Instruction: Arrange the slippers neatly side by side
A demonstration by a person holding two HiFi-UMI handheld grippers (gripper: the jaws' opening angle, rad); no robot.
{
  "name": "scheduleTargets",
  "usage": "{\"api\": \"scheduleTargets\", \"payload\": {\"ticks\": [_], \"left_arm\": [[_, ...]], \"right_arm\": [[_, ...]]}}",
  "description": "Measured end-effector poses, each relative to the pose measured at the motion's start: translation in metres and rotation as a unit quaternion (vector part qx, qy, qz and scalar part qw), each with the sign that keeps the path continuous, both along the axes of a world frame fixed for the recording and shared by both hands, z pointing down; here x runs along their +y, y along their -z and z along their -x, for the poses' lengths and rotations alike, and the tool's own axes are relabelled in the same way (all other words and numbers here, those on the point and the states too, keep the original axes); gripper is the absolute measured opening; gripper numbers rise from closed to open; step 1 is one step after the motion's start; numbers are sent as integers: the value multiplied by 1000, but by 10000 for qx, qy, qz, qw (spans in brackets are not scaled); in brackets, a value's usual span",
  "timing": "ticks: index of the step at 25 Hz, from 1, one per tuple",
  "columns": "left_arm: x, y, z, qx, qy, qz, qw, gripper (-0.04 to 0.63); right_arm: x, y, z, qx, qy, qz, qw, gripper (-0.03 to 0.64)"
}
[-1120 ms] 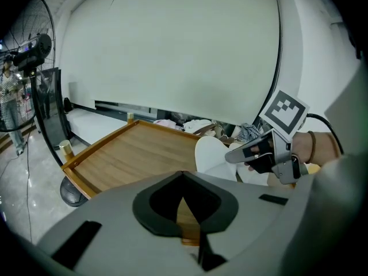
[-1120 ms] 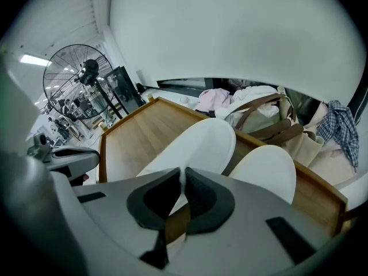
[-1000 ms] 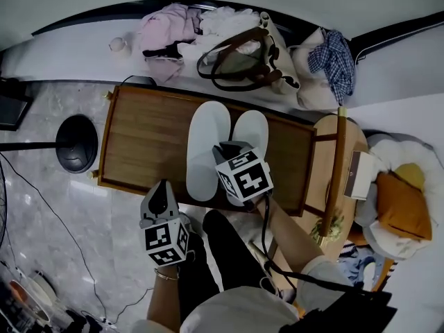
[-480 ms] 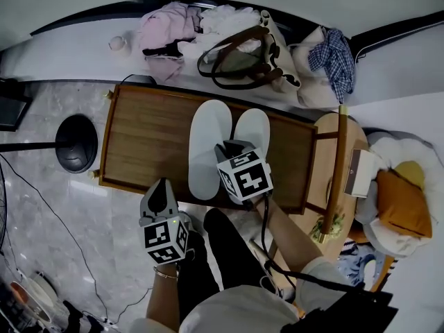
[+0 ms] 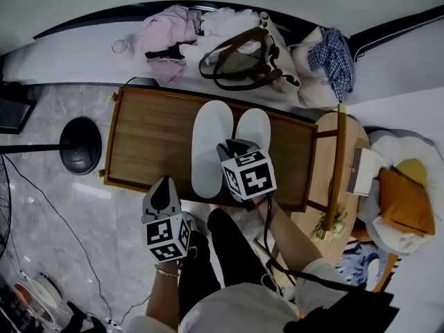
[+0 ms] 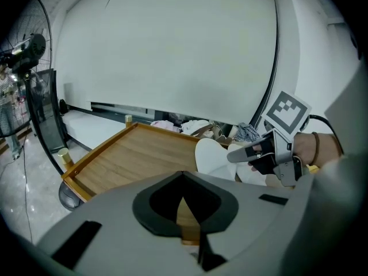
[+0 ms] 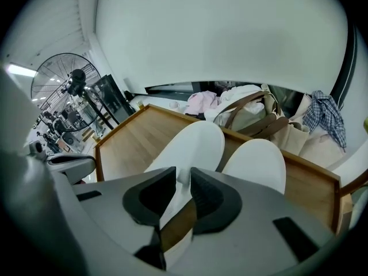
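The left slipper (image 5: 208, 144) and right slipper (image 5: 254, 129) lie side by side mid-worktop (image 5: 149, 141), about touching; both look thin, light and floppy, so a pinch on the sole's edge and a slide would likely suit better than lifting by the toe; the smooth wood should let them glide, and its raised rim should check any overshoot. The right claw (image 7: 184, 180) is opening astride the left slipper's edge, pads not pressing; the left claw (image 6: 183, 203) is pressed together, empty, near the front rim. A marble floor (image 5: 48, 200) lies around; a bag (image 5: 239, 57) sits behind.

Two slippers (image 5: 210, 144) (image 5: 252, 130), two tools (image 5: 161, 191) (image 5: 233, 148), one table (image 5: 149, 137).
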State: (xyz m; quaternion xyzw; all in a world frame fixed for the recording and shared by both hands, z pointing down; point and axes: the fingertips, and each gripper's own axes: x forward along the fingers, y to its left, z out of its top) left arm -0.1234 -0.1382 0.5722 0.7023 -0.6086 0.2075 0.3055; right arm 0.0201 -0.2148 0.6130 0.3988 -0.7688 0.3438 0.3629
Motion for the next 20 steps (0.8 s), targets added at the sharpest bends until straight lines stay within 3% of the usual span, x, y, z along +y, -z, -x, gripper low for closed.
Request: {"api": "scheduleTargets", "payload": {"ticks": [11,20], "left_arm": [[-4,30,2,-41,-112,-268,9996,9],[-7,73,5,141,-34,-686,9975,8]], "right_arm": [[3,30,-17,-137,-522,-220,9983,100],[26,80,-50,-322,-1308,-555,9893,70]]}}
